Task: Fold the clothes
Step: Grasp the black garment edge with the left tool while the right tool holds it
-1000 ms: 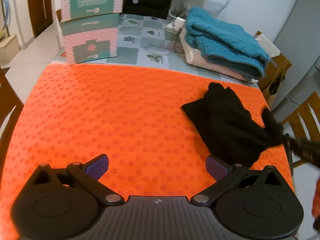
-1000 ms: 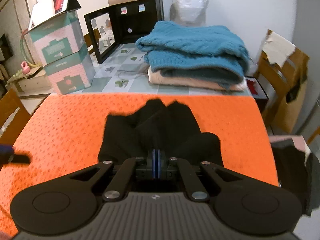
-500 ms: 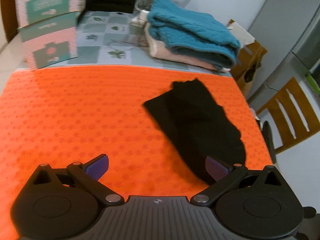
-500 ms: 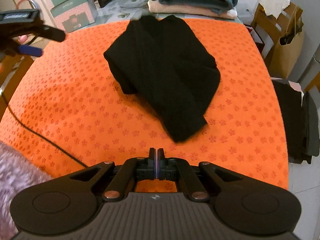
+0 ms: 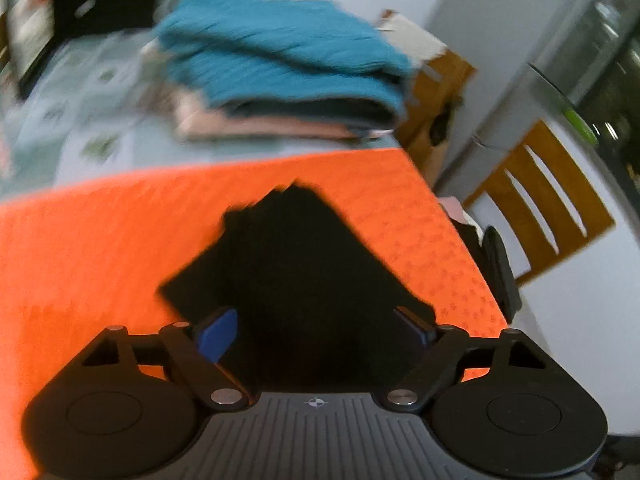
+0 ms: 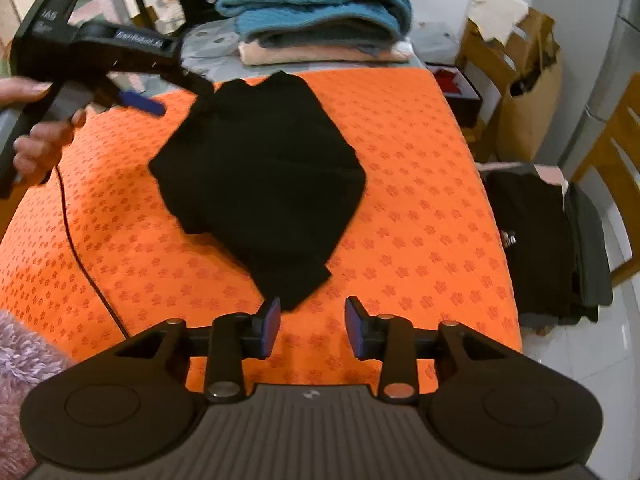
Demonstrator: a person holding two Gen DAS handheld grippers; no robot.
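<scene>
Right wrist view: our right gripper (image 6: 313, 326) stands empty with a moderate gap, just short of the near corner of the black garment (image 6: 264, 196). It lies bunched on the orange tablecloth (image 6: 420, 216), long axis running away and leftward. At its far left corner our left gripper (image 6: 178, 94) spreads wide, touching the cloth's edge.
</scene>
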